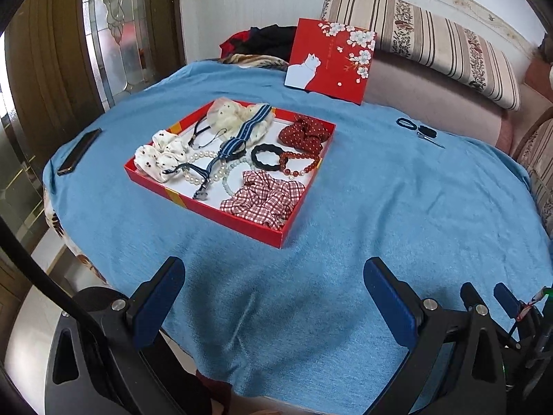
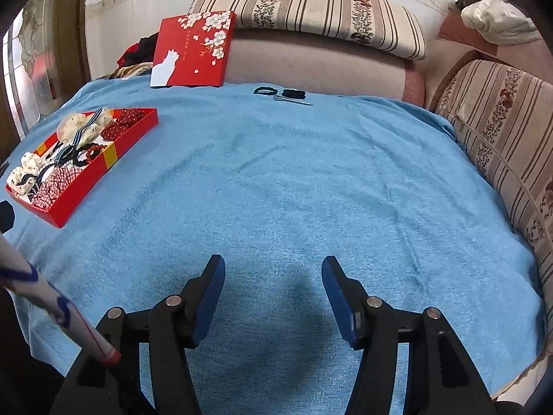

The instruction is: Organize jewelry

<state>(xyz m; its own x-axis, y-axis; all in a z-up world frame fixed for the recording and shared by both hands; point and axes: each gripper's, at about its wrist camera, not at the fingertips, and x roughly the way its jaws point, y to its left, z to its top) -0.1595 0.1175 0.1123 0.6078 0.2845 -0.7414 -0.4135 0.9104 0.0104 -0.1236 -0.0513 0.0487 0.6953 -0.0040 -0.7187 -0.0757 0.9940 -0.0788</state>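
A shallow red box sits on the blue cloth, left of centre; it also shows at the left in the right wrist view. It holds scrunchies, a checked one, a red dotted one, cream ones, a pearl strand, a red bead bracelet, a black hair tie and a striped strap. My left gripper is open and empty, near the table's front edge. My right gripper is open and empty over bare cloth.
The red lid with a white cat leans at the far edge. Black hair ties and a small metal tool lie at the far right. A phone lies at the left. Striped sofa cushions border the table.
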